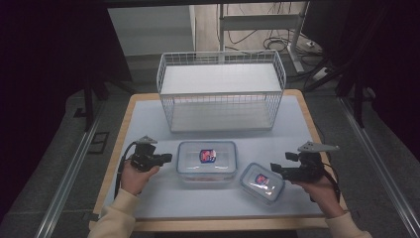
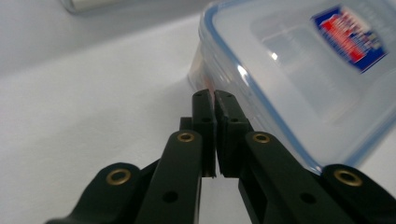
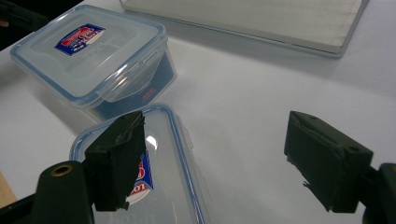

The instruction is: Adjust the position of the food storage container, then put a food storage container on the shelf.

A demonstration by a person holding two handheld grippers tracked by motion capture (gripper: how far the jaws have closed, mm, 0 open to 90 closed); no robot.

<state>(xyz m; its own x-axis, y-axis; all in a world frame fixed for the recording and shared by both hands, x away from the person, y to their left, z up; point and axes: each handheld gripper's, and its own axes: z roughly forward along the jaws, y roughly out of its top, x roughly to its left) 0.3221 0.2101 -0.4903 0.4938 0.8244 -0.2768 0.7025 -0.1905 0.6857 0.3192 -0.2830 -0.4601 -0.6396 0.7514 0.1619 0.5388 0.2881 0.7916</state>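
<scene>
Two plastic boxes (image 1: 207,159) lie on the pale table (image 1: 148,119) before a wire basket (image 1: 221,89); we see left gripper (image 1: 168,158) nearly pressed together, right gripper (image 1: 273,167) spread, dark room around.

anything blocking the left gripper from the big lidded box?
Nothing visible. The left gripper, jaws nearly shut, sits right at the side of the big box, with bare table around. The small box lies by the right gripper.
</scene>
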